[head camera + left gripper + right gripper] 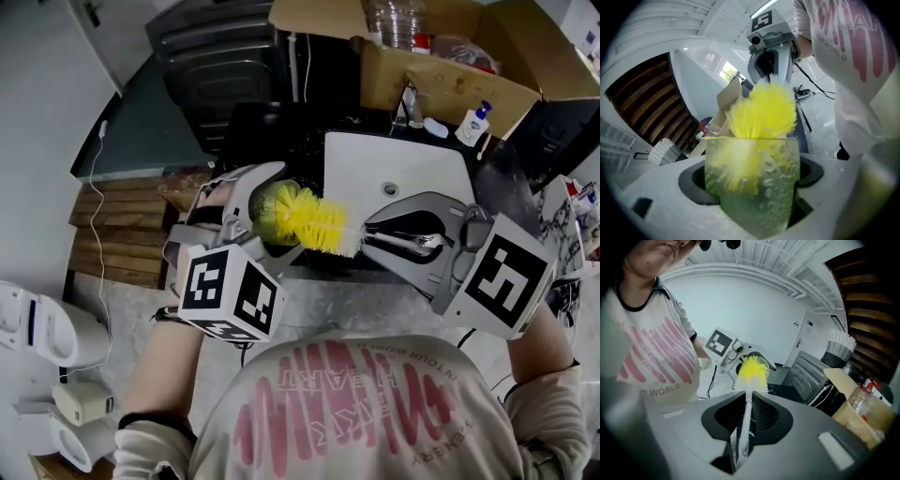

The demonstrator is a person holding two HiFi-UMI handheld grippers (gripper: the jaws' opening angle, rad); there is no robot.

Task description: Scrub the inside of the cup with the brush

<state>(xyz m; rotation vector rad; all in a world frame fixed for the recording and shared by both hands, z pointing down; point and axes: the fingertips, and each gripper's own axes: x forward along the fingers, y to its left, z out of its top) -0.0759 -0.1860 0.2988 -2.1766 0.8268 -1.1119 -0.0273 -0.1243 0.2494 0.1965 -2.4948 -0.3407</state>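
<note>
Fingers, head view: left gripper [251, 217] clamps cup [264, 208] sideways, right gripper [392, 240] pinches brush [319, 225] handle; bristles partly inside cup, beside white sink [375, 159]; cardboard box [450, 84] behind. Left gripper view: wet cup between jaws. Right gripper view: jaws tight on handle, bristles screen cup mouth

My brush [319, 223] plugs the cup [265, 211] mouth, leaving no way through between my left gripper [267, 216] and right gripper [375, 239]. Beyond them the sink [375, 159] lies open. A box [441, 84] and a bottle [473, 122] crowd its far edge.
</note>
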